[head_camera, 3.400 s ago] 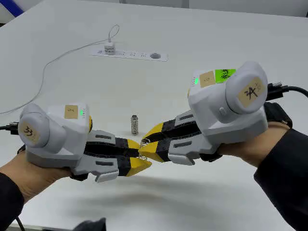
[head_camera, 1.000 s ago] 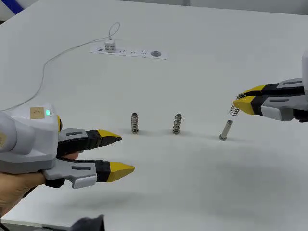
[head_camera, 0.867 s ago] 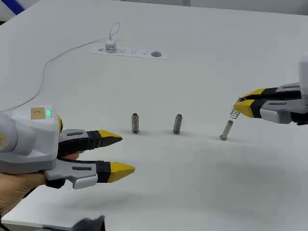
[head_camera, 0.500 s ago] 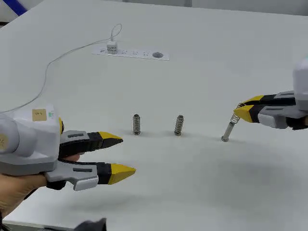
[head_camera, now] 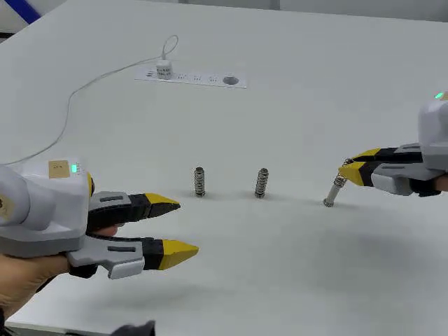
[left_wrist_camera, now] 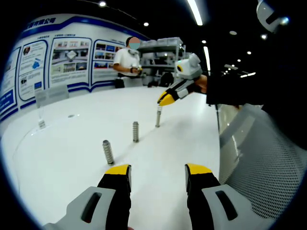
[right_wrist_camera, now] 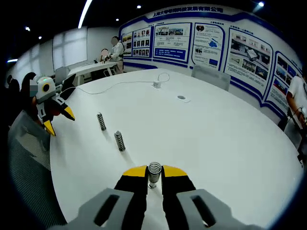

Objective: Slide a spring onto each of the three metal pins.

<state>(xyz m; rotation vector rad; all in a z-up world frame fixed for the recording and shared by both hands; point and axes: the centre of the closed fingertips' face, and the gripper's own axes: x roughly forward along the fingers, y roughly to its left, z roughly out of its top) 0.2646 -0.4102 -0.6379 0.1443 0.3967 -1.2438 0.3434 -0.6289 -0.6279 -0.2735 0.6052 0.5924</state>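
I see bare silvery metal on the spring (right_wrist_camera: 154,170) and the pin (head_camera: 330,195), matt grey and yellow plastic on my right gripper (head_camera: 346,170), and a smooth white tabletop (head_camera: 294,273) with a soft sheen.

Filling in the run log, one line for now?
right hand-held gripper: shut on spring at top of tilted third pin | left hand-held gripper: open, empty | first pin, second pin: springs on

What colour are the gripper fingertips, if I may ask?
Yellow, clearest on the left gripper, head view.
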